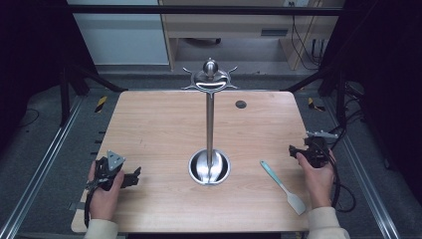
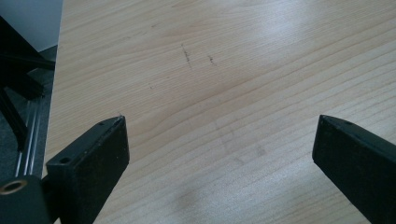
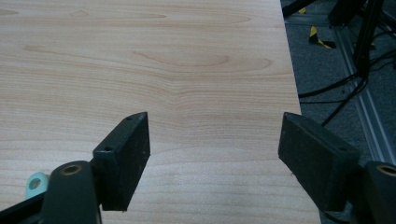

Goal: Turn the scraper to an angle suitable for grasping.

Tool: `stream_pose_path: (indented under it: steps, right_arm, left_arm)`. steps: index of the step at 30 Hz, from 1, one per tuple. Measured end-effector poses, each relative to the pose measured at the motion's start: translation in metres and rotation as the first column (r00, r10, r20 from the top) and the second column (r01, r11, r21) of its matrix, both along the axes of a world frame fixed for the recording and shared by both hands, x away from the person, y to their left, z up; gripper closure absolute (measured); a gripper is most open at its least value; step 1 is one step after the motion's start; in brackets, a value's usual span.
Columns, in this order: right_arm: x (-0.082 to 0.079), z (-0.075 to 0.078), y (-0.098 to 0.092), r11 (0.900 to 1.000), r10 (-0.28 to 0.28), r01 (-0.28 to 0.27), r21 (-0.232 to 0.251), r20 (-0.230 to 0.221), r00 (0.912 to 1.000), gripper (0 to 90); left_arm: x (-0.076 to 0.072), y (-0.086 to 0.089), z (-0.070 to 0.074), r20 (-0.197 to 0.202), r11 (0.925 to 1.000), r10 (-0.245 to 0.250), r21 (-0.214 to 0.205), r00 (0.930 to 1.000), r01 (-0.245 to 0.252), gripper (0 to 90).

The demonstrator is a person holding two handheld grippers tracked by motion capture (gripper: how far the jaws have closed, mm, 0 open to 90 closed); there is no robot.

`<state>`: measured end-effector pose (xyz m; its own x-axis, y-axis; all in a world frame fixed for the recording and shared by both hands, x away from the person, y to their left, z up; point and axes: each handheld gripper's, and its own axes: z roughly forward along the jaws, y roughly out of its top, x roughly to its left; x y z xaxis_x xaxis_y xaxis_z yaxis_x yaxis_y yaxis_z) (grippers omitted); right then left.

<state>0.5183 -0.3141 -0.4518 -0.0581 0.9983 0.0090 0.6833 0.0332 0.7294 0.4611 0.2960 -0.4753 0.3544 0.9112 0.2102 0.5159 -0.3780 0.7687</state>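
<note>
Spatula (image 1: pixel 283 186) on wooden table (image 1: pixel 149 129) (pale).

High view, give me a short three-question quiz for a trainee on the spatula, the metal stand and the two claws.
1. True or false: the teal spatula lies flat on the table, between the metal stand and the right claw.
2. Which claw is nearer the spatula: A) the left claw, B) the right claw?
3. Fill in: both claws stand ____, with nothing between their jaws.

Key
1. True: it lies apart from the stand's round base, its handle end pointing toward the stand.
2. B: the spatula lies on the right half of the table.
3. Open: each gripper view shows bare wood between the jaws.
</note>
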Motion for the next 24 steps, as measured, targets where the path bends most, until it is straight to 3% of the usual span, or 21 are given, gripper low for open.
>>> stream_pose_path:
  steps: [2, 9, 15, 17, 18, 19, 21, 22, 24]
  right_arm:
    - [0.000, 0.000, 0.001, 1.0000, 0.001, -0.001, -0.009, -0.003, 1.0000, 29.6]
    - [-0.004, 0.003, 0.011, 0.9917, 0.009, -0.009, -0.128, 0.002, 1.0000, 38.6]
    - [-0.004, 0.002, 0.012, 0.9895, -0.001, 0.000, -0.145, -0.005, 1.0000, 45.5]
    - [-0.004, 0.000, 0.015, 0.9878, 0.019, -0.023, -0.154, -0.031, 0.9994, 54.9]
    - [-0.004, -0.002, 0.017, 0.9818, 0.051, -0.056, -0.181, -0.034, 0.9981, 59.1]
    - [-0.004, -0.002, 0.017, 0.9818, 0.051, -0.056, -0.181, -0.034, 0.9981, 59.1]
    - [-0.005, -0.005, 0.026, 0.9681, 0.123, -0.130, -0.214, -0.047, 0.9913, 66.1]
    - [-0.005, -0.006, 0.028, 0.9650, 0.135, -0.142, -0.220, -0.049, 0.9896, 67.4]
    - [-0.005, -0.007, 0.030, 0.9646, 0.140, -0.149, -0.218, -0.054, 0.9886, 69.6]
  left_arm:
    - [0.000, 0.000, 0.000, 0.004, 1.0000, 0.003, 0.000, 1.0000, -0.003, 3.6]
    - [0.000, 0.002, 0.001, 0.005, 0.9999, 0.012, 0.002, 0.9999, -0.012, 3.6]
    - [0.000, 0.002, 0.002, 0.009, 1.0000, 0.009, 0.001, 0.9999, -0.009, 3.6]
    - [0.000, 0.002, 0.001, 0.008, 1.0000, 0.009, 0.001, 0.9999, -0.009, 3.6]
    - [0.000, 0.001, 0.001, 0.006, 1.0000, 0.009, 0.003, 0.9999, -0.009, 3.6]
    - [0.000, 0.001, 0.001, 0.006, 1.0000, 0.009, 0.003, 0.9999, -0.009, 3.6]
    - [0.000, 0.001, 0.002, 0.008, 1.0000, 0.008, 0.003, 0.9999, -0.008, 3.6]
    - [0.000, 0.001, 0.002, 0.008, 1.0000, 0.007, 0.003, 0.9999, -0.007, 3.6]
    - [0.000, 0.001, 0.002, 0.008, 1.0000, 0.008, 0.003, 0.9999, -0.009, 3.6]
